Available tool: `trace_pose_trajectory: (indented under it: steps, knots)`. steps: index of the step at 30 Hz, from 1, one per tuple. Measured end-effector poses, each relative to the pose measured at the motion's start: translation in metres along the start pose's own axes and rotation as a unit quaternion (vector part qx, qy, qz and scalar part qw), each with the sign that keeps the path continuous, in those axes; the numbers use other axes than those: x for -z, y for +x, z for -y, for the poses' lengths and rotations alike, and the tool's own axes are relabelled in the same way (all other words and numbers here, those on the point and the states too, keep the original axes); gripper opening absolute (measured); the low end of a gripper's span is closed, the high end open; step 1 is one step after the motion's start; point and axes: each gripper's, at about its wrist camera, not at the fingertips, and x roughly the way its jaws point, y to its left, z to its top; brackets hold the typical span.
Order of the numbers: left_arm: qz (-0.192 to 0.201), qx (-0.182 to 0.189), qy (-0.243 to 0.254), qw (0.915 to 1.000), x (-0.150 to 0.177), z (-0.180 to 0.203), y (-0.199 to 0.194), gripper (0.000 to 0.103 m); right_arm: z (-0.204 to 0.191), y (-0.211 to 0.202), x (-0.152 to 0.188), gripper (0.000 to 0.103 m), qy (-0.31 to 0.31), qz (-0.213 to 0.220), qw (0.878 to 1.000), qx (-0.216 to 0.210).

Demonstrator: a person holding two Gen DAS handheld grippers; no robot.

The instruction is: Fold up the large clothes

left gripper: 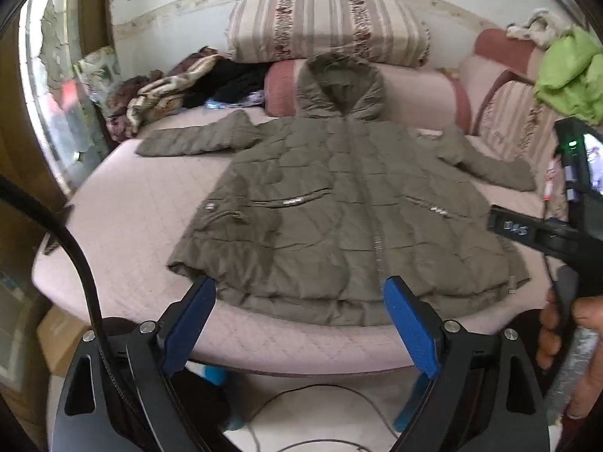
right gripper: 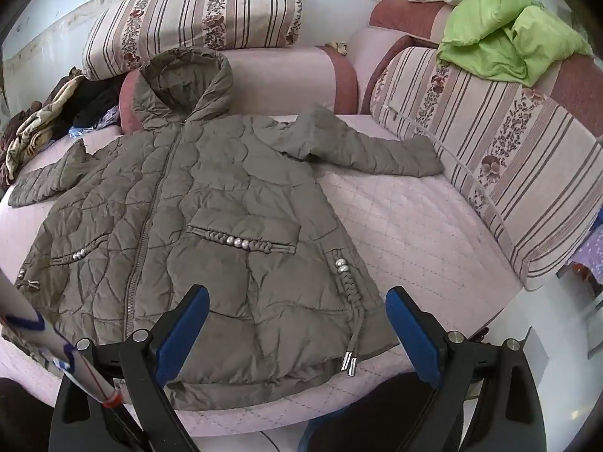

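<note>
Olive quilted hooded coat (right gripper: 196,203) is lying flat, front up and zipped, on the pink quilted bed (right gripper: 407,233). Hood is pointing toward the striped bolsters (right gripper: 196,11); both sleeves are spreading outward; hem is lying along the near bed edge.

Handling, as a judgement: padded and puffy, so likely light for its bulk, soft, springy. Folds will probably be wanting to spring back. Shell looks smooth, possibly slippery under the pads. Beaded pocket trim (right gripper: 237,243) and the metal-tipped drawcord (right gripper: 350,361) are worth avoiding. Best holds are probably the sleeve cuffs or the hem corners, pinching a full thickness of padding, not shell fabric alone.

Left tongs (left gripper: 299,324) are standing wide apart, released, holding nothing; they are hovering near the hem, and I cannot tell whether the tips are touching it.

Right tongs (right gripper: 297,333) are likewise spread wide, empty, hanging over the hem corner on the person's right side, near the drawcord. Contact is not certain here either.

Green garment (right gripper: 501,37) is sitting on the far cushions, well apart.
</note>
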Motion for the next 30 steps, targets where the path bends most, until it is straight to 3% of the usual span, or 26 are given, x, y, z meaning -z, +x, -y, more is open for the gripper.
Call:
trace_pose_trajectory:
  steps: [4, 7, 15, 19, 25, 30]
  knots:
    - [-0.011, 0.017, 0.015, 0.9997, 0.003, 0.008, 0.002, 0.090, 0.005, -0.002, -0.002, 0.097, 0.017, 0.004, 1.000, -0.002]
    - [0.015, 0.012, 0.028, 0.9994, 0.000, 0.012, -0.008, 0.090, 0.009, -0.001, -0.003, 0.097, 0.027, -0.012, 0.999, -0.012]
    - [0.090, -0.074, 0.067, 0.9909, -0.043, 0.001, -0.007, 0.090, -0.009, -0.012, 0.006, 0.097, -0.009, -0.004, 1.000, -0.028]
    - [0.120, -0.094, 0.071, 0.9857, -0.064, -0.006, -0.003, 0.090, -0.017, -0.019, 0.008, 0.097, -0.012, 0.018, 0.999, -0.035]
    - [0.111, -0.083, 0.047, 0.9893, -0.075, -0.013, 0.009, 0.090, -0.027, -0.017, 0.010, 0.097, -0.028, 0.007, 0.998, -0.049]
    - [0.064, -0.056, 0.051, 0.9950, -0.060, -0.009, 0.032, 0.090, -0.034, -0.012, 0.014, 0.097, -0.038, -0.003, 0.998, -0.054]
